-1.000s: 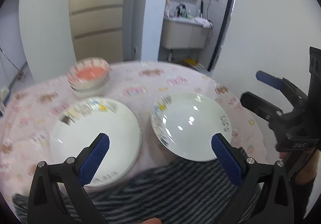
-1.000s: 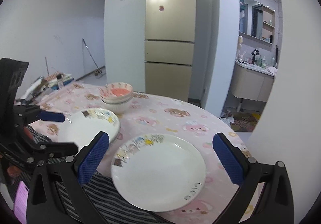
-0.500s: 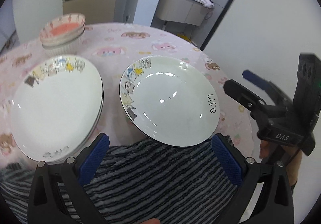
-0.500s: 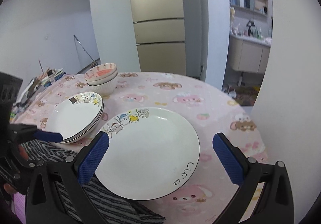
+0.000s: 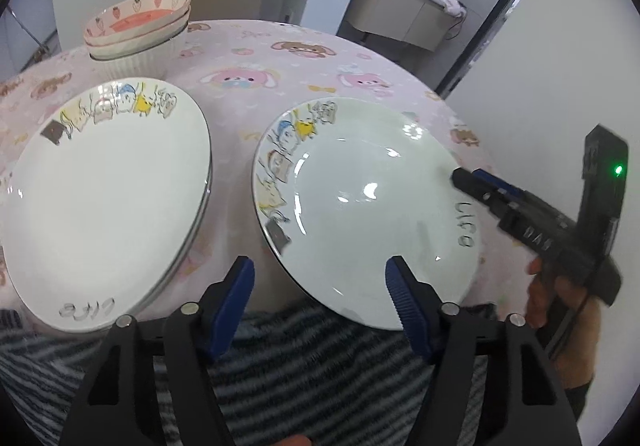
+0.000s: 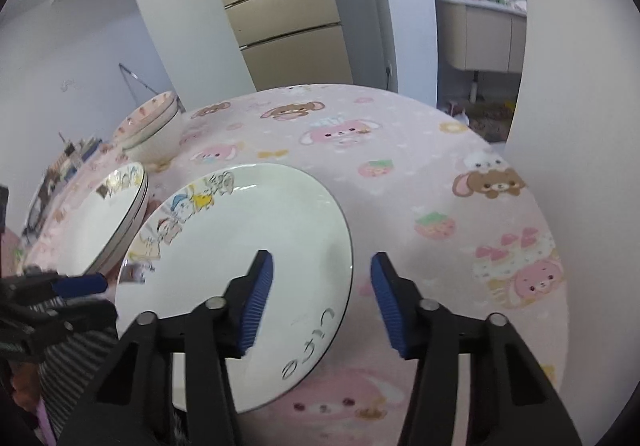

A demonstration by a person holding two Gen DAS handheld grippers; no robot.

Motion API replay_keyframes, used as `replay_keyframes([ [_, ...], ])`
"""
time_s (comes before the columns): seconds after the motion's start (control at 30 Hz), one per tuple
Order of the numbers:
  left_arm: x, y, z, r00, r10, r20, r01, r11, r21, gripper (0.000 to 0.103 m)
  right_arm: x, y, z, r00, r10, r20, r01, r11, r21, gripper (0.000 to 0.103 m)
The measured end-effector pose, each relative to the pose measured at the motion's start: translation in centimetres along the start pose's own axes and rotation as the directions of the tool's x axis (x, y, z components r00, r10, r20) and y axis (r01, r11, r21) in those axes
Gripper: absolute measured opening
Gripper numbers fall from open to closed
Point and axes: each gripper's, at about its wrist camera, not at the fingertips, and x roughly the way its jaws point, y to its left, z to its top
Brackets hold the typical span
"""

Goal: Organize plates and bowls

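A single white plate [image 5: 368, 198] [image 6: 248, 246] with cartoon drawings and the word "Life" lies on the pink tablecloth [image 5: 248, 58] at the near edge. My left gripper [image 5: 320, 286] hovers over its near rim, jaws closing, pads not touching it. My right gripper [image 6: 322, 286] [image 5: 480, 182] straddles the plate's right rim, jaws closing, pads still apart from it. A stack of matching plates [image 5: 108, 198] [image 6: 116, 214] lies to the left. Stacked strawberry bowls [image 5: 140, 22] [image 6: 152, 126] stand behind it.
Striped grey fabric [image 5: 320, 374] lies along the table's near edge under the left gripper. A person's hand [image 5: 560, 310] holds the right gripper. A white wall [image 5: 540, 86] stands close on the right. A fridge [image 6: 280, 18] and a vanity [image 5: 404, 10] stand beyond the table.
Both grippers have come down and closer to the single plate, and their jaws have narrowed from wide open. The plates and bowls have not moved.
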Motion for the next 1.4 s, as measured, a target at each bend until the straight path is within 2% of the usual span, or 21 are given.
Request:
replay_keyframes([
  [0.03,0.3,0.1,0.2,1.0,0.01,-0.003,-0.01,1.0,-0.005,0.063,0.3,-0.3,0.1,1.0,0.004,-0.006,-0.004,1.0,0.01,0.037],
  [0.17,2.0,0.3,0.6,0.999,0.011,-0.032,-0.012,1.0,-0.021,0.05,1.4,-0.4,0.7,0.999,0.019,-0.035,-0.019,1.0,0.008,0.027],
  [0.33,4.1,0.9,0.7,0.997,0.01,-0.072,-0.014,0.998,-0.054,0.038,2.4,-0.4,0.9,0.998,0.017,-0.057,-0.016,1.0,0.011,0.023],
  [0.37,4.0,0.8,0.8,0.999,0.017,-0.048,-0.02,0.999,-0.047,0.038,2.5,-0.5,0.8,0.998,0.015,-0.061,-0.015,1.0,0.012,0.023],
  [0.5,4.2,0.2,0.7,0.997,0.063,-0.037,-0.063,0.998,-0.005,0.038,3.1,-0.5,0.5,0.997,0.014,-0.076,-0.013,1.0,0.008,0.023],
  [0.6,4.2,0.3,0.7,0.997,0.068,-0.024,-0.069,0.997,-0.022,0.036,3.9,-0.7,0.1,0.994,0.041,-0.099,-0.039,0.999,0.029,0.026],
  [0.77,4.0,0.4,0.6,0.997,0.08,-0.005,-0.08,0.997,-0.023,0.03,3.8,-0.5,-0.3,0.997,0.028,-0.068,-0.026,0.999,0.022,0.024],
  [0.87,3.2,-0.2,0.6,0.995,0.096,0.041,-0.096,0.995,0.015,0.028,3.4,-1.0,-0.5,0.998,0.031,-0.045,-0.028,0.998,0.055,0.02],
  [0.93,2.3,-0.9,0.7,0.992,0.1,0.072,-0.104,0.993,0.057,0.029,2.8,-0.7,-0.6,1.0,-0.006,-0.026,0.007,0.999,0.035,0.019],
  [1.03,1.2,-0.7,1.2,0.994,0.069,0.086,-0.074,0.996,0.048,0.028,0.8,0.3,0.0,0.999,-0.045,0.029,0.045,0.999,-0.005,0.017],
  [1.23,-2.9,1.1,2.3,0.986,0.039,0.16,-0.044,0.999,0.029,0.028,-2.6,4.1,1.8,0.989,-0.066,0.131,0.076,0.994,-0.08,0.016],
  [1.4,-6.9,4.4,2.2,0.969,0.071,0.235,-0.083,0.996,0.04,0.028,-3.2,8.6,2.7,0.984,-0.007,0.178,0.03,0.991,-0.129,0.015],
])
